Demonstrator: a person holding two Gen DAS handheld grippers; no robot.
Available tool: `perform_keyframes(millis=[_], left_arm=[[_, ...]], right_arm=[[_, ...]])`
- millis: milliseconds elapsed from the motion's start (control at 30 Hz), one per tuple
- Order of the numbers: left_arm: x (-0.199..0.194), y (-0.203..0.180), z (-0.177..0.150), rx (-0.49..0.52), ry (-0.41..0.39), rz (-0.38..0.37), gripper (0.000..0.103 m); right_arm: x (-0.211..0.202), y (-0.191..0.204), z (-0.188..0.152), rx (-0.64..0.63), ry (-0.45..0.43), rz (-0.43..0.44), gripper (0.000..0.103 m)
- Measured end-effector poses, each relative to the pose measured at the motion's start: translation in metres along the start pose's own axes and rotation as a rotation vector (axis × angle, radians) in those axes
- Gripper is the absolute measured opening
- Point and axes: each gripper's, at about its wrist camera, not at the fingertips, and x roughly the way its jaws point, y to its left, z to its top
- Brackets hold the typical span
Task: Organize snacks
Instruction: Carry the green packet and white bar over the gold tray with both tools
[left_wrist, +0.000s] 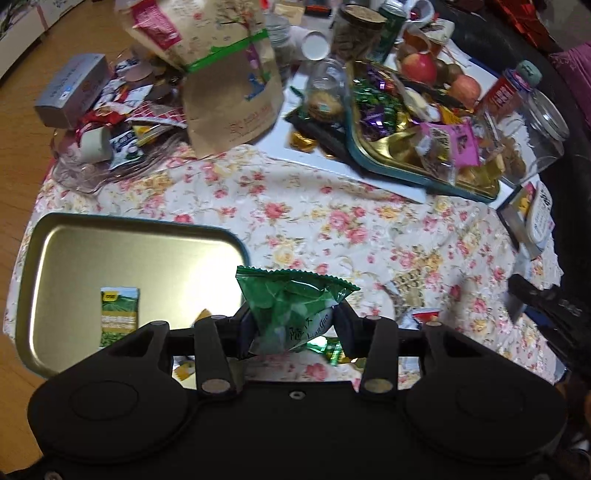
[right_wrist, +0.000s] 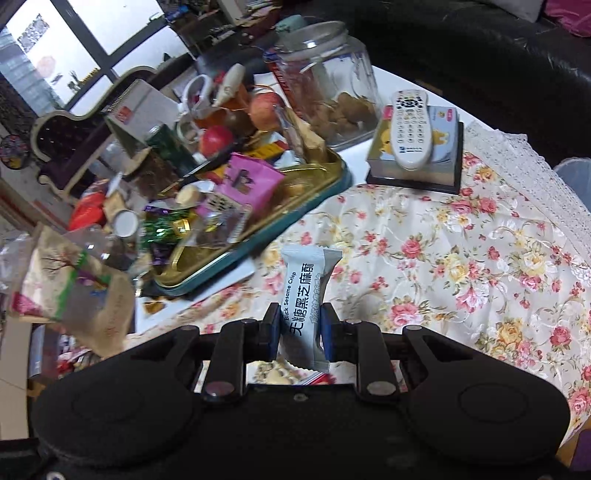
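two grippers each pinch one snack above the floral tablecloth (left_wrist: 332, 221). the left gripper (left_wrist: 293, 325) has its fingers pressed onto a green packet (left_wrist: 291, 299), held just right of the gold tray (left_wrist: 122, 243), where a small green-and-yellow sachet (left_wrist: 119, 317) lies. the right gripper (right_wrist: 299, 328) clamps a white black sesame crisp bar (right_wrist: 304, 295), near the crowded teal-rimmed tray (right_wrist: 258, 236) of sweets to its left.

I am looking across a table under a floral tablecloth (left_wrist: 332, 221) with a lace edge (right_wrist: 517, 155). A wooden floor (left_wrist: 22, 147) is showing at the left. Daylight is coming through a dark-framed window (right_wrist: 74, 44). A black leather sofa (right_wrist: 461, 48) is curving behind the table; an ornate dark chair (right_wrist: 62, 140) is standing near the window.
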Motion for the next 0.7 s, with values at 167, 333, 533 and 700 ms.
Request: perform_keyframes(millis=[167,333,533,700], left_arm=[[0.006,0.032,0.004,-0.025,0.031,0.025,0.051],[0.01,0.073,0.007,-0.083,0.041,0.064,0.051],[0.002,0.118,0.01,-0.16,0.019,0.069,0.052],[-0.003,0.145,0.015,-0.214,0.032,0.031,0.052]], right_arm=[[-0.016,0.019,-0.008,-0.044,0.01,0.081,0.024],[-0.023,0.051,-0.027,-0.125,0.049,0.148,0.024],[-0.02,0.096,-0.06,-0.244,0.114,0.218,0.024],[-0.018,0.134,-0.089,-0.353,0.164,0.281,0.024]])
